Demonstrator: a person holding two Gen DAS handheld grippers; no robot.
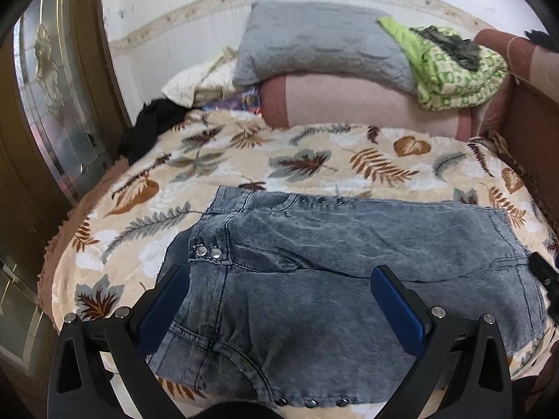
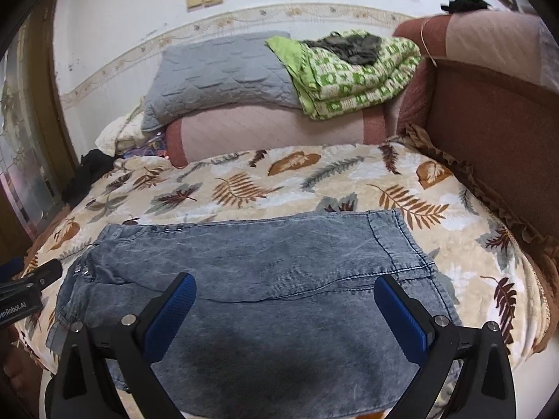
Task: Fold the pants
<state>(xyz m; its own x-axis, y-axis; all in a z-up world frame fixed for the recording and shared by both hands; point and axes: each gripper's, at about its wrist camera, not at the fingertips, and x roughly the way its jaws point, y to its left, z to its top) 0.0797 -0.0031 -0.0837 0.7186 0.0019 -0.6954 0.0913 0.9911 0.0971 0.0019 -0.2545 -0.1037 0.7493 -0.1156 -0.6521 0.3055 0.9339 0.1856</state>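
Grey-blue washed denim pants lie folded in a wide rectangle on the leaf-patterned bedspread. In the left wrist view the waistband with metal snaps is at the left. My left gripper is open and empty, hovering just above the waist end. In the right wrist view the pants show their hem end at the right. My right gripper is open and empty above the middle of the fabric. The left gripper's body shows at that view's left edge.
A grey pillow and a green patterned blanket sit on a pink bolster at the back. Black clothing lies at the bed's left edge by a glass door. A brown headboard stands on the right.
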